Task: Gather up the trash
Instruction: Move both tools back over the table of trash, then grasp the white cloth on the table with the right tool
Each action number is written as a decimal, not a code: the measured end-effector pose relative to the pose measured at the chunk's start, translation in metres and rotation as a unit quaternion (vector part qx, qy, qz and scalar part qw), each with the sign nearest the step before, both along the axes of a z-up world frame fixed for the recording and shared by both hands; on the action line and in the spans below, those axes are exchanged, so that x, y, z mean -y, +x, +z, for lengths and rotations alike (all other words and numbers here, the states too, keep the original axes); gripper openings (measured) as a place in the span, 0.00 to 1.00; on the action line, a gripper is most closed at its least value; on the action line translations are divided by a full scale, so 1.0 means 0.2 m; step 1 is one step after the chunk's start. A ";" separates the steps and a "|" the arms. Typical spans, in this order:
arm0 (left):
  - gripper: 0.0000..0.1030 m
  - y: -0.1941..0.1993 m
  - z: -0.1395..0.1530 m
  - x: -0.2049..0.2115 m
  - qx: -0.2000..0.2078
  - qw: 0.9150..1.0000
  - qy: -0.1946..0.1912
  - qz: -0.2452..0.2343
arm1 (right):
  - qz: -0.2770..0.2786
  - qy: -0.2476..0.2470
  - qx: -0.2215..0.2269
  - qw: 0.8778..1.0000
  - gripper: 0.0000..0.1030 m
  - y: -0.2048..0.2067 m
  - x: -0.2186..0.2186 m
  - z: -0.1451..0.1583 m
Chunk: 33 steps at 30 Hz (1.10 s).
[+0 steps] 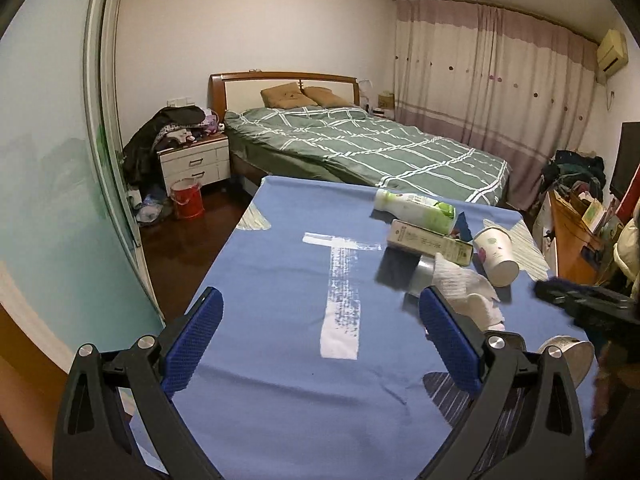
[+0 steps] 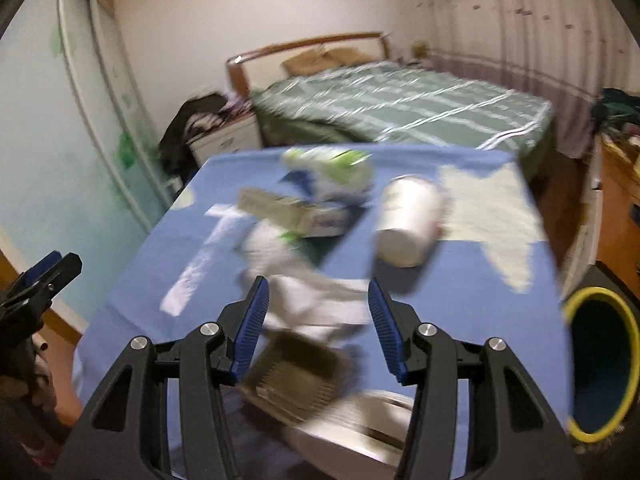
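Trash lies on the right half of a table under a blue cloth point(image 1: 280, 280): a green-and-white bottle point(image 1: 416, 206) on its side, a flat carton point(image 1: 430, 242), a tipped paper cup point(image 1: 496, 254) and a crumpled white tissue point(image 1: 468, 292). My left gripper point(image 1: 320, 300) stands open above the cloth's middle, nothing between its blue pads. The right wrist view is blurred. My right gripper point(image 2: 319, 286) hovers open over the tissue point(image 2: 308, 300), short of the cup point(image 2: 408, 220) and carton point(image 2: 288, 210). A brown ribbed piece point(image 2: 296, 376) lies under it.
A dark bin with a yellow rim point(image 2: 592, 292) stands on the floor beside the table's right edge. A shiny metal cup point(image 1: 568, 356) sits near the front right corner. A bed point(image 1: 360, 148) lies beyond the table, a wardrobe point(image 1: 60, 200) on the left, a cluttered desk point(image 1: 576, 224) on the right.
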<state>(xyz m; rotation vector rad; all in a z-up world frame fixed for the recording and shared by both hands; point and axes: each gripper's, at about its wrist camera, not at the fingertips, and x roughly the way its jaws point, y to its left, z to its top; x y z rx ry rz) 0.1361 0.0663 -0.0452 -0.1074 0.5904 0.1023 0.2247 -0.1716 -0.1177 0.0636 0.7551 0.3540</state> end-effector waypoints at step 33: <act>0.94 0.02 -0.13 0.03 -0.027 0.999 -0.020 -0.018 | -0.033 -0.021 0.017 0.999 0.04 0.07 -0.08 0.11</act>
